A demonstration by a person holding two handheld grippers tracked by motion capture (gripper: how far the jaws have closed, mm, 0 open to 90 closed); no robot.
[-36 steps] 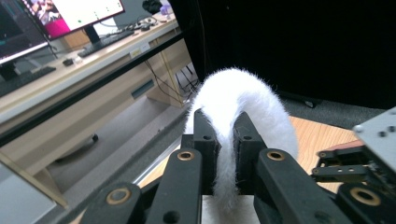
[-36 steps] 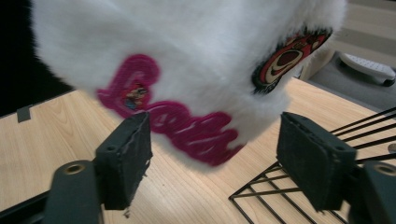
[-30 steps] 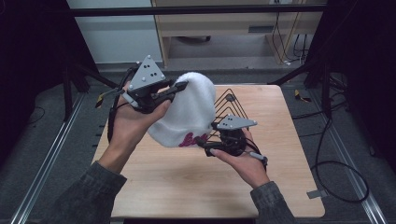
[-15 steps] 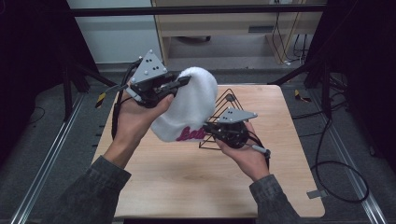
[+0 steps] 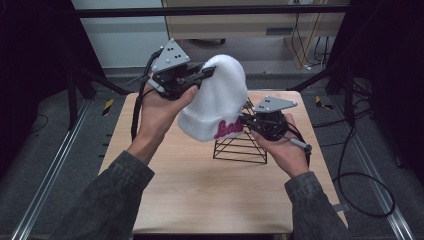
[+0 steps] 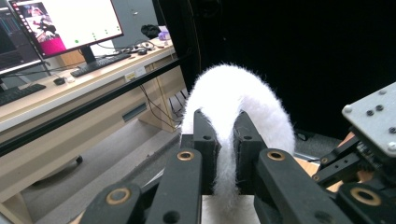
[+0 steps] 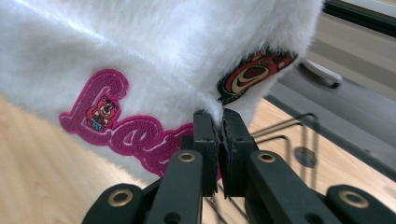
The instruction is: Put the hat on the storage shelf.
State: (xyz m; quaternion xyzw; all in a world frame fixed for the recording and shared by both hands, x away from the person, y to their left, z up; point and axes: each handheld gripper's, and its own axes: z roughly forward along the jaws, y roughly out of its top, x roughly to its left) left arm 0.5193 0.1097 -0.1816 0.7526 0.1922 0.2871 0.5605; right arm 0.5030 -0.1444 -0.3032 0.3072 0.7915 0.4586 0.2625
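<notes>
left gripper: clamped on white hat crown
right gripper: just closed, pinching hat brim
wire stand: at hat's 5 o'clock

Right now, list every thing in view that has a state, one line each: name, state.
White fuzzy hat: lifted off the table, held by both grippers, its pink lettering facing the person.
Left gripper: shut on the hat's crown.
Right gripper: shut on the hat's lower edge beside the lettering; its jaws have just closed.
Black wire stand: upright on the table, bare, the hat just above it.
Monitor: switched on.
</notes>
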